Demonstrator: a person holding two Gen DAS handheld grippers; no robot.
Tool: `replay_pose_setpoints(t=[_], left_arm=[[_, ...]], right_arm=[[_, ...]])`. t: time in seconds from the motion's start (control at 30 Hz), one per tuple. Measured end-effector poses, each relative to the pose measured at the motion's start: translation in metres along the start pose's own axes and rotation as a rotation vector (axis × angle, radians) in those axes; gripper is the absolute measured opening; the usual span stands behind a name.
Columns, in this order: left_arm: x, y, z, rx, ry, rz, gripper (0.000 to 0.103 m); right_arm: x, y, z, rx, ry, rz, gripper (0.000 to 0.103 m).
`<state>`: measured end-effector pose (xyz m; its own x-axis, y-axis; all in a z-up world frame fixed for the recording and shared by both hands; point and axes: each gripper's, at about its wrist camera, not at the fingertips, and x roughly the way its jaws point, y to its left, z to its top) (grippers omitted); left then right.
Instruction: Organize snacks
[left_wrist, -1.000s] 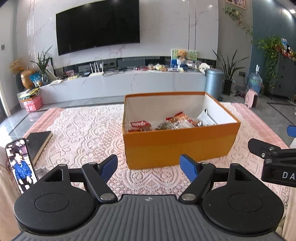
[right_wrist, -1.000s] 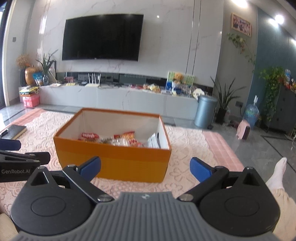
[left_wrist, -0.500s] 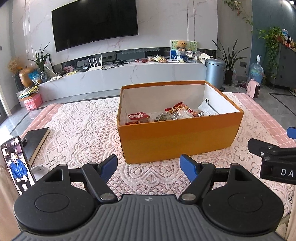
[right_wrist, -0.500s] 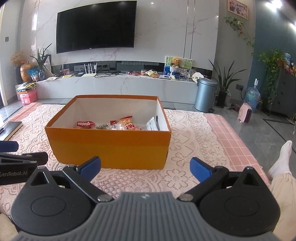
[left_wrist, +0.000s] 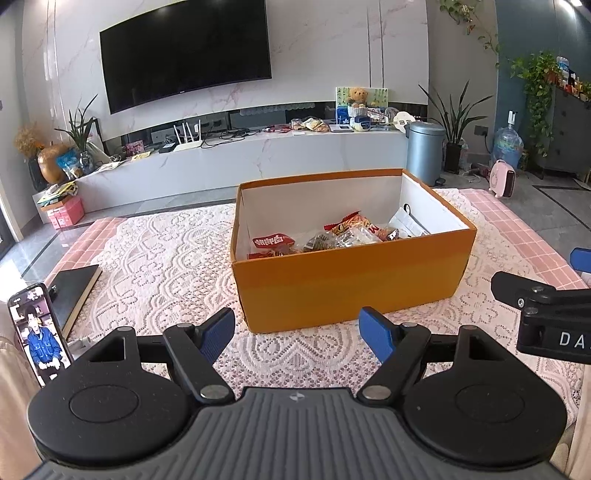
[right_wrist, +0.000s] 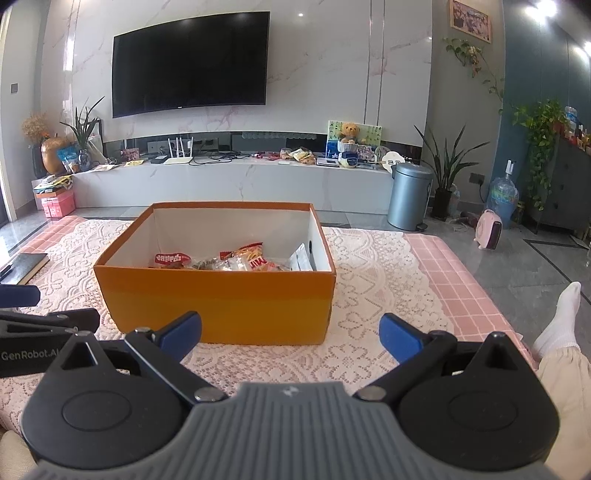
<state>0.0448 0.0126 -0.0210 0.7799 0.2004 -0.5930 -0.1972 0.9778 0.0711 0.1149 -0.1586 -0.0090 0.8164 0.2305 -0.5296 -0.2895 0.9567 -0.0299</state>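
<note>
An orange cardboard box with white inner walls sits on the lace-covered table. Several snack packets lie in a pile on its floor, red ones among them, with a white packet against the right wall. My left gripper hovers open in front of the box's near wall, nothing between its blue fingers. My right gripper is open too, empty, just short of the same wall. Each gripper's arm shows at the edge of the other view.
A dark book and a propped phone lie at the table's left edge. A person's socked foot rests off the table's right side. Beyond the table are a TV cabinet, a grey bin and plants.
Both grippers have tilted down and risen a little over the second, so more of the box's inside shows. Their jaws have stayed open and the box has not moved.
</note>
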Motion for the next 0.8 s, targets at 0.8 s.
replay_pose_setpoints(t=[0.8], left_arm=[[0.0000,0.0014,0.0010,-0.003,-0.002,0.000,0.090]], right_arm=[[0.0041,-0.0002,-0.0005,0.001,0.015,0.004,0.099]])
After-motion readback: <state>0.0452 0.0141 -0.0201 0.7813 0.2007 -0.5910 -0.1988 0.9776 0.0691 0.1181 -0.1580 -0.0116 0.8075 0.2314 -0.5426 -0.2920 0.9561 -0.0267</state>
